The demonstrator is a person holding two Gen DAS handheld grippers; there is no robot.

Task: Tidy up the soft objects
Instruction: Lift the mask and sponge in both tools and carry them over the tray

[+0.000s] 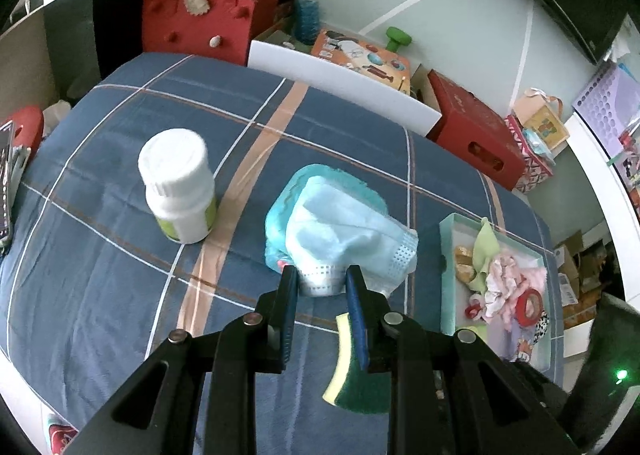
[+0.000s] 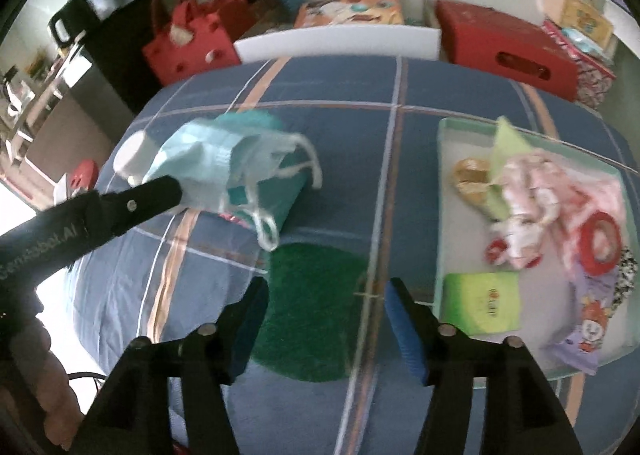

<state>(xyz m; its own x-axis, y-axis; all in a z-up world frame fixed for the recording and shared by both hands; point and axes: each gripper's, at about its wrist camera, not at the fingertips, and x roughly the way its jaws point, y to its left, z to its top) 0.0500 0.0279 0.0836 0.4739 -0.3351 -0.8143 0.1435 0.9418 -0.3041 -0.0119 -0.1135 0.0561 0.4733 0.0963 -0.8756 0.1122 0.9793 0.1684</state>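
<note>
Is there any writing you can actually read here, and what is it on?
"Sensobot.AI": white letters on the black arm of the left claw, first letters partly cut off.
Red print on the yellow-green packet in the tray: too blurred to read.
Print on the orange picture box: too small to read.

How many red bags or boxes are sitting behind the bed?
2: a red bag behind the bed's far left corner, and a red box to the right, past the white board. More may be hidden among the clutter.
</note>
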